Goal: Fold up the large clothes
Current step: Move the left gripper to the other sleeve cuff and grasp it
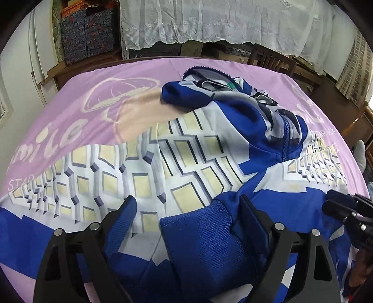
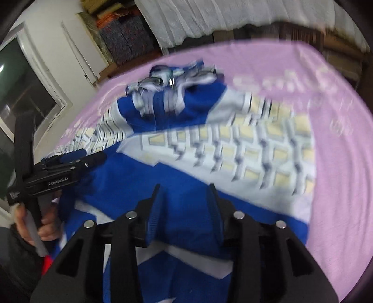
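A blue and white zip jacket with a pattern of cream rectangles lies crumpled on a pink printed sheet. Its collar and zip bunch at the far side. My left gripper hovers over the near part with its jaws wide apart. A blue ribbed cuff lies between the fingers, with no clear pinch. In the blurred right wrist view, my right gripper stands partly apart over flat blue cloth of the jacket, gripping nothing. The left gripper shows there at the left.
The sheet covers a bed or table whose far edge meets dark wooden furniture. A white lace curtain hangs behind, with patterned storage boxes at the back left. A window is at the left, and a hand holds the left tool.
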